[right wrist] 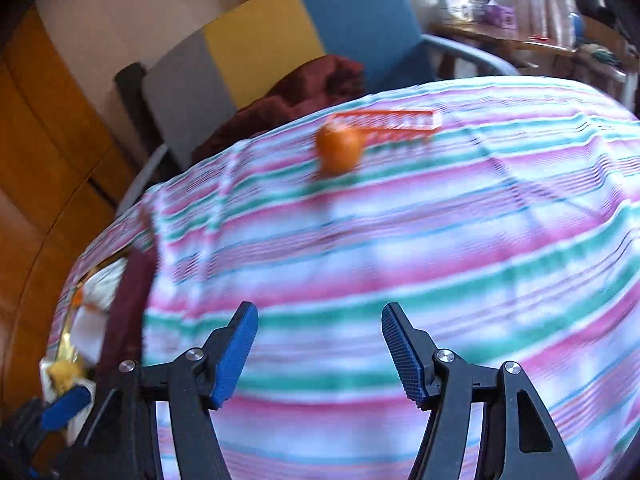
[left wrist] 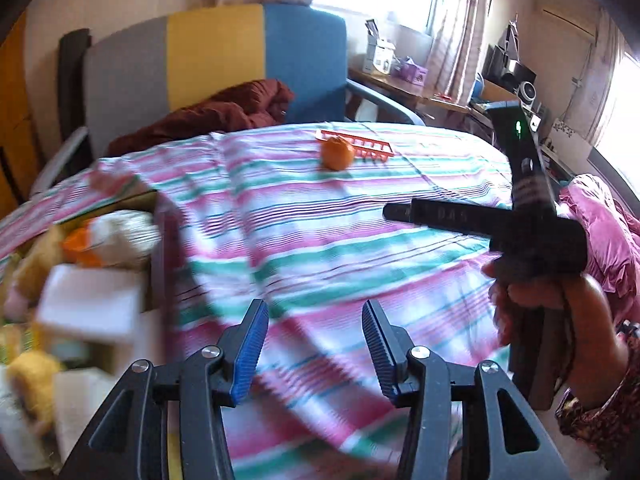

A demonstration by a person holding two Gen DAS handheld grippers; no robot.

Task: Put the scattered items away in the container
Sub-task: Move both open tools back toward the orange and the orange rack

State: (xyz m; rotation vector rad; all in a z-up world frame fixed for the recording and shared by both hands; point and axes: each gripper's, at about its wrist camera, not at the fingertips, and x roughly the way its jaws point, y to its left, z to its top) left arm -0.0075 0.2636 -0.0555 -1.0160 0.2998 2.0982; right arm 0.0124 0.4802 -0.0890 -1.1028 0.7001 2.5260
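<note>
An orange fruit (left wrist: 338, 153) (right wrist: 339, 151) lies far out on the striped bed cover (left wrist: 320, 220), touching a red plastic slotted rack (left wrist: 360, 145) (right wrist: 394, 122) behind it. The container, a box (left wrist: 154, 204) (right wrist: 128, 304) with dark maroon walls, sits at the left, blurred and filled with white and yellow items. My left gripper (left wrist: 315, 306) hangs open and holds nothing, just right of the box. My right gripper (right wrist: 319, 307) is open too, with only bedding between its blue pads. A hand (left wrist: 560, 292) grips the right tool's black handle (left wrist: 532, 200) at the right.
A chair with a grey, yellow and blue back (left wrist: 216, 52) stands behind the bed, with a dark red cloth (left wrist: 224, 114) heaped on its seat. A cluttered desk (left wrist: 420, 88) lies at the back right, pink bedding (left wrist: 600, 232) at the right, and wooden doors (right wrist: 52, 140) at the left.
</note>
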